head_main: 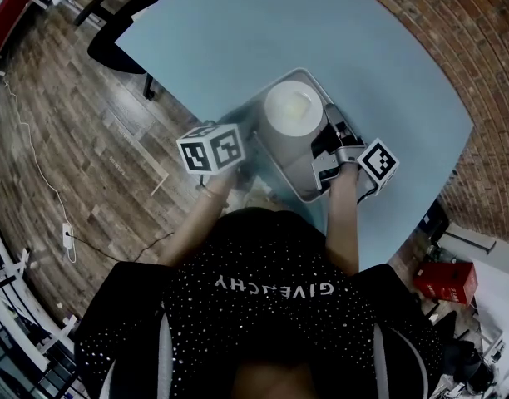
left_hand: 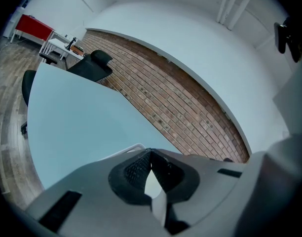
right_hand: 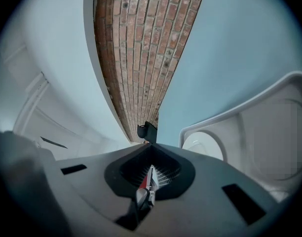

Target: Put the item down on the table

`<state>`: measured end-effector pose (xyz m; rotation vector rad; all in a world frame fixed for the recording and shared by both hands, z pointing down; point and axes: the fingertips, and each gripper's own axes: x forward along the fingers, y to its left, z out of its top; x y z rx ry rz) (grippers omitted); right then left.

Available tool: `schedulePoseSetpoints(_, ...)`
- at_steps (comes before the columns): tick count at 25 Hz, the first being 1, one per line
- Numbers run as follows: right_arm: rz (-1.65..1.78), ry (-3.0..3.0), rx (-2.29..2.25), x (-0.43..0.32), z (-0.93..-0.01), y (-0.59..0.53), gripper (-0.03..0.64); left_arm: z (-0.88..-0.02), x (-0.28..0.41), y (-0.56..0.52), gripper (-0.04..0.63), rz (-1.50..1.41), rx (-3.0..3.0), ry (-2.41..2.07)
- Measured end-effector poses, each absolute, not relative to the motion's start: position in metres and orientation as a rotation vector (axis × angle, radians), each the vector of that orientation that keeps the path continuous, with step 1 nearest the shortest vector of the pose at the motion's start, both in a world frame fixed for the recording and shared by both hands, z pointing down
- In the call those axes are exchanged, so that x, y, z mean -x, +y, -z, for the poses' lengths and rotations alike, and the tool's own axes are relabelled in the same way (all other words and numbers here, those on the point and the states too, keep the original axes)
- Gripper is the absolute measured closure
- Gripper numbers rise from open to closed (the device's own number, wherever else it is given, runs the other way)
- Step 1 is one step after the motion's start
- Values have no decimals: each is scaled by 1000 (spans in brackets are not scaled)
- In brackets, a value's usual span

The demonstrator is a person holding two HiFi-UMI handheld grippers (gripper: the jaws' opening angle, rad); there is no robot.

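Observation:
A pale, see-through plastic tray point(head_main: 298, 191) sits on the light blue table point(head_main: 238, 32), with a white round container point(head_main: 294, 110) standing in it. My left gripper point(head_main: 244, 150) is at the tray's left rim. In the left gripper view its jaws are closed, with the rim point(left_hand: 133, 147) running out from their tips and pale plastic between the pads. My right gripper point(head_main: 328, 146) lies over the tray's right rim, shut. A thin red and white strip point(right_hand: 147, 181) shows low between its pads; I cannot tell what it is. The tray wall point(right_hand: 269, 127) and the white container point(right_hand: 205, 144) lie to its right.
A brick wall point(head_main: 442, 48) curves round the table's far and right sides. Black chairs point(head_main: 113, 32) stand at the far left corner on a wooden floor point(head_main: 63, 140). A red box point(head_main: 446, 281) stands on the floor at the right.

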<state>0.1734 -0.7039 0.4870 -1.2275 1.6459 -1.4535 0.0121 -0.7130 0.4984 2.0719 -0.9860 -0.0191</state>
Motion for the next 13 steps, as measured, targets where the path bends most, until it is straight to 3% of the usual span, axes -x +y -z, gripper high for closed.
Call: schedulePoseSetpoints(13,1486,1629,1232,-181,-492,-701,606,-501,-14,-708,584,-8,-2053,-986)
